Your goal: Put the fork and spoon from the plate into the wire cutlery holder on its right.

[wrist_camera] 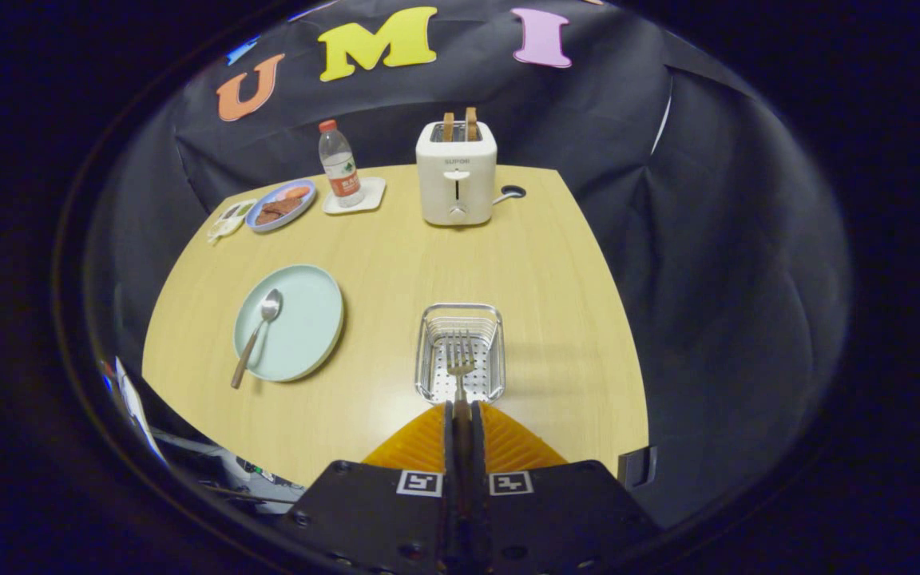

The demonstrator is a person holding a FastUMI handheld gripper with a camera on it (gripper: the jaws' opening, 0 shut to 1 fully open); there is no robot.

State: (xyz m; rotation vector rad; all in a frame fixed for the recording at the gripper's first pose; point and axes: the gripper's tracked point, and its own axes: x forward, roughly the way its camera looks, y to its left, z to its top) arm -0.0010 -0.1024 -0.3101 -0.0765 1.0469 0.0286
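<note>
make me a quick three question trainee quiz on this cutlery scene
1. True or false: the metal fork is clamped in the gripper, tines over the wire cutlery holder.
2. What lies on the pale green round plate? A) metal spoon B) knife C) nothing
3. Fill in: two slices stand in the white ____ at the far side of the wooden table.

Key:
1. True; both fingers press the fork's handle.
2. A, the metal spoon, handle overhanging the rim.
3. toaster
</note>
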